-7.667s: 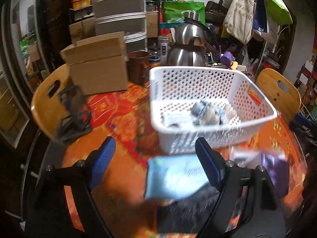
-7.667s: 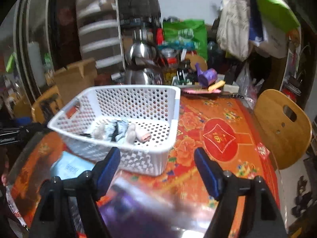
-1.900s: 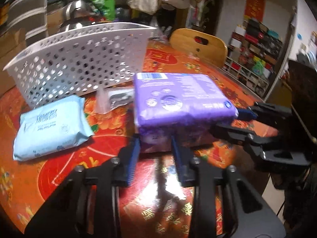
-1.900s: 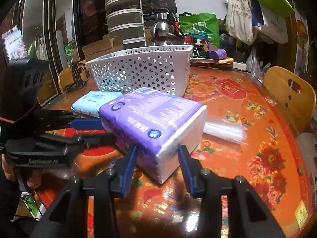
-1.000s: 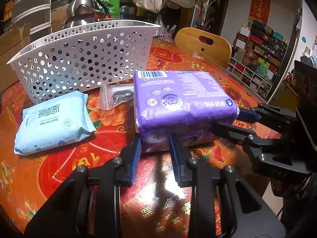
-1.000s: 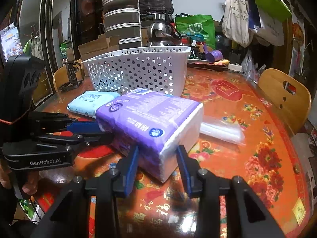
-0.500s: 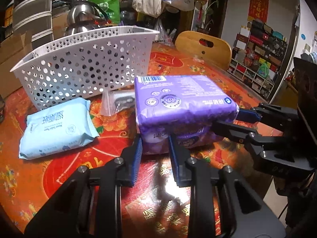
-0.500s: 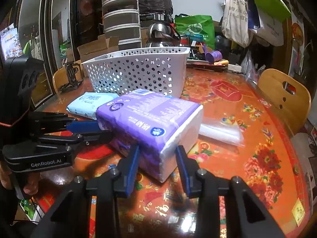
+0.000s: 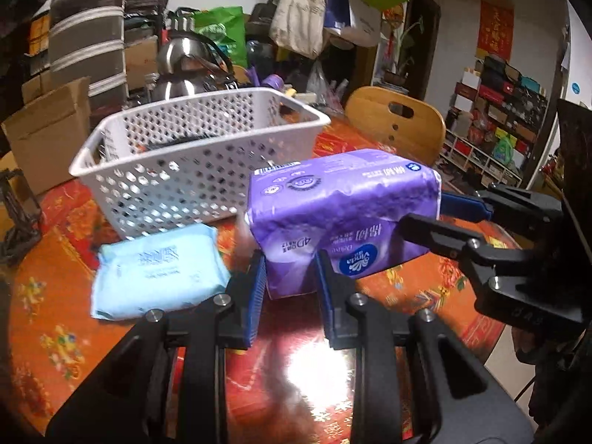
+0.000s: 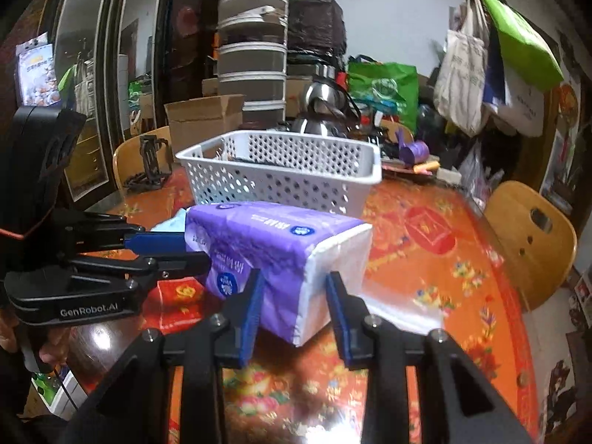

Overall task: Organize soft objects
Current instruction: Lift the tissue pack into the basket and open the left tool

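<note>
Both grippers had hold of the purple tissue pack [image 9: 344, 214] at once: the left gripper [image 9: 290, 285] was clamped on one end of it, its blue fingers [image 9: 255, 296] pressing into the purple wrap, and the right gripper [image 10: 294, 303] was clamped on the white end (where the folded tissues showed through the film). Between them the pack hung clear of the table [image 9: 418, 288], tilted, in front of the white perforated basket [image 9: 192, 151] that stood toward the table's far edge. A pale blue pack of wipes [image 9: 157, 277] lay flat on the red and orange patterned cloth, just in front of the basket's near wall and beside the left gripper. Something dark lay inside the basket, though I could not make out what. A clear plastic bag [image 10: 403, 310] lay on the cloth under the raised pack. Behind the basket stood a steel kettle [image 9: 185, 66], and a wooden chair [image 10: 532, 236] sat at the table's right edge.
</note>
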### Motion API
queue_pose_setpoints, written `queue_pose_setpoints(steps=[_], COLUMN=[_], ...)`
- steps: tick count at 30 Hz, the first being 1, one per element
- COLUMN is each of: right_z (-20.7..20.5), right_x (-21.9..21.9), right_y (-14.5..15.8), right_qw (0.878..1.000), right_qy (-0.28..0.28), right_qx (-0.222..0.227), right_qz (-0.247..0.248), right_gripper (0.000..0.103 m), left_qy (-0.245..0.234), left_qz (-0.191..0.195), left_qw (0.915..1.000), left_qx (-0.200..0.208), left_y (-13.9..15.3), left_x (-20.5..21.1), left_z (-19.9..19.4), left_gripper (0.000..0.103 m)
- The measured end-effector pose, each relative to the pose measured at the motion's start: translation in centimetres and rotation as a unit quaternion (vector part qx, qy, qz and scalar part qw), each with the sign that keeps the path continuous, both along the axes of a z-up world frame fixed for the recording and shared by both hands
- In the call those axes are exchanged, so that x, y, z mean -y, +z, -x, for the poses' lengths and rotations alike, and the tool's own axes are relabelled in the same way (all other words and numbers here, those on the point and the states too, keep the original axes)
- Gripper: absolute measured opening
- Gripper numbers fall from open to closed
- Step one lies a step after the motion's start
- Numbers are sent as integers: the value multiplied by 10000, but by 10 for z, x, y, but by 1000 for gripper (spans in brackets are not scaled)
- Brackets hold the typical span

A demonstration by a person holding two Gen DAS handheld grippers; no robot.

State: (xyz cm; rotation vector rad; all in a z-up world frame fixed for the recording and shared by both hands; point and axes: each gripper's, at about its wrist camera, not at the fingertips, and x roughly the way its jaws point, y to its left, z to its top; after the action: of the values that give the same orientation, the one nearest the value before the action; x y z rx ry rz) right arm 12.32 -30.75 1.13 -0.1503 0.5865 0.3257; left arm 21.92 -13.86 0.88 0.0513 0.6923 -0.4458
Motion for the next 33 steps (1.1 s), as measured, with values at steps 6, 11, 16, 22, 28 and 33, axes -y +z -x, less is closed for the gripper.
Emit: queue_pose_setpoints(steps=[6,11,16,22,28,33], right_z=[-8,-25,-65,-133,-184,-211], right_x=[-19,-34,-45,-55,-58,-64], right_y=[31,69,102,109,80,52], right_qw=[9994,9978,9962,9975,9989,9998], right_qy=[167,339,416,415,303,143], right_qx=[296,566,748,512,197,-45], right_qz=[5,-50,-148,-253,-309,-125], right_gripper=[33,33,33,33,33,34], left_qy=[263,480,564,634,818,1011], left_qz=[87,-9,-37,-75,-154,-178], left_qw=[9993,9972,9965,9975,9965,9947], left_qx=[254,569,619,291,81,2], left_y=[47,94,126,118,87,57], left_x=[-23,-36,-49,-58,-58,-58], left_z=[-1,-19,-69,-147,-195,-217], left_gripper=[24,24,24,24,24,29])
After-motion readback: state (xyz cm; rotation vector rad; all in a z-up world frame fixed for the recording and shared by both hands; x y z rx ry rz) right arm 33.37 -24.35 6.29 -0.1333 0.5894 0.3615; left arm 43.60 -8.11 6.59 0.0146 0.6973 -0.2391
